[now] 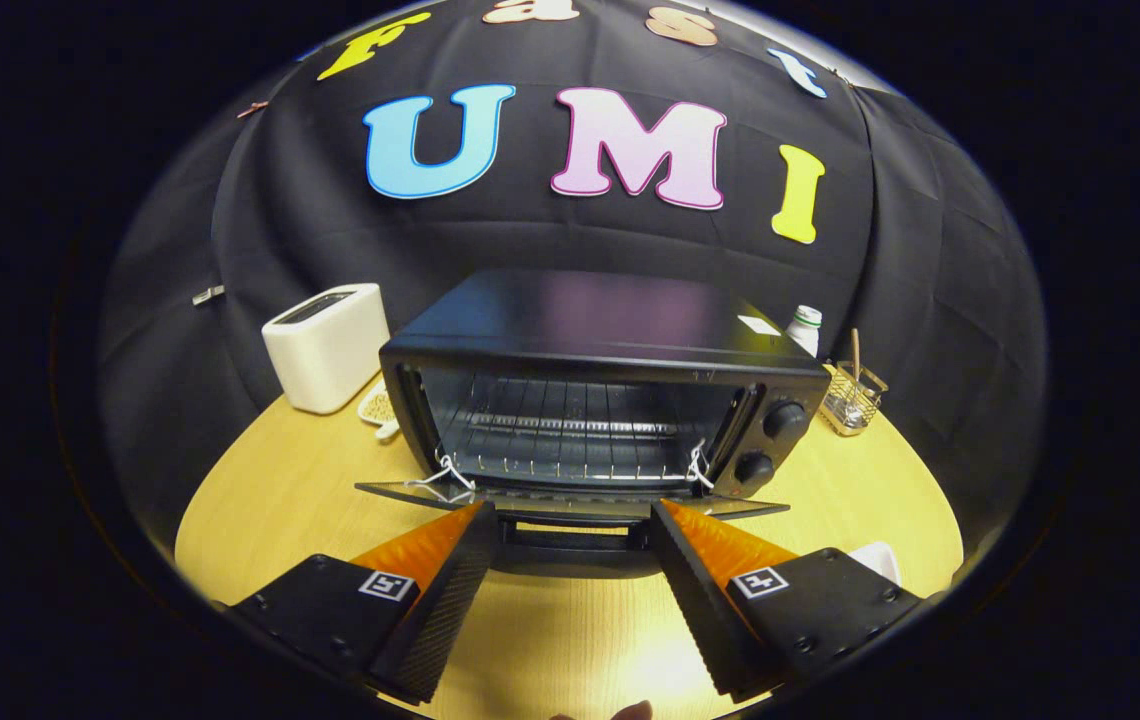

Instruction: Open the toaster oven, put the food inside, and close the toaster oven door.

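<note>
Now, looking along my claw (570, 525), I see its two fingers spread apart and holding nothing, with their tips just under the front edge of the dropped glass door (570, 497). The black metal toaster oven (590, 390) sits straight ahead on the pale wooden tabletop (260, 500), its wire rack (570, 440) bare inside. The door's dark bar handle (570, 537) lies between my fingertips. I judge the opening step done; the next calls for fetching the food, which I cannot pick out here. A white slot toaster (325, 345) stands beside the oven.
</note>
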`<state>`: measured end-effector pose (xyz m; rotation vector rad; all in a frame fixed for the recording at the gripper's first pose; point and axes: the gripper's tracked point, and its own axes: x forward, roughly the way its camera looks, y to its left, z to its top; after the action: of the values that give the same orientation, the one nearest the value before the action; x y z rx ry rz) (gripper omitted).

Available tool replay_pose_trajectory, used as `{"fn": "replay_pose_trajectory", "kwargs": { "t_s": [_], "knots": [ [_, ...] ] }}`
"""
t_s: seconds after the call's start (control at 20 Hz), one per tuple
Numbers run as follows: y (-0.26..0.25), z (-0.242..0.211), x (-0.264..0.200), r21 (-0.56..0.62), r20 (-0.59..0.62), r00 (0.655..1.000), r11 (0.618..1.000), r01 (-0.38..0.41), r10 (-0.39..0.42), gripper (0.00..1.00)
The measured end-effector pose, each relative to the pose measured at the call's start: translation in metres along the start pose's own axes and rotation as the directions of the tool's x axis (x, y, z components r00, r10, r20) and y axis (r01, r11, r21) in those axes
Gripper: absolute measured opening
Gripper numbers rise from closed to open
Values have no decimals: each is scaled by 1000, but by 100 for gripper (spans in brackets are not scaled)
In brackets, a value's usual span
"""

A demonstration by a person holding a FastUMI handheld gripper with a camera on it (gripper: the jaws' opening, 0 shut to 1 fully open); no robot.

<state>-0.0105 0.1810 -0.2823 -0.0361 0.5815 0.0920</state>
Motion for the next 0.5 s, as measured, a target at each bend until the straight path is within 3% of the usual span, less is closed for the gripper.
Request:
{"fn": "replay_pose_trajectory", "kwargs": {
  "t_s": [0.5],
  "knots": [
    [-11,-88,-5,15,-197,980,1000,-20,23,99]
  ]
}}
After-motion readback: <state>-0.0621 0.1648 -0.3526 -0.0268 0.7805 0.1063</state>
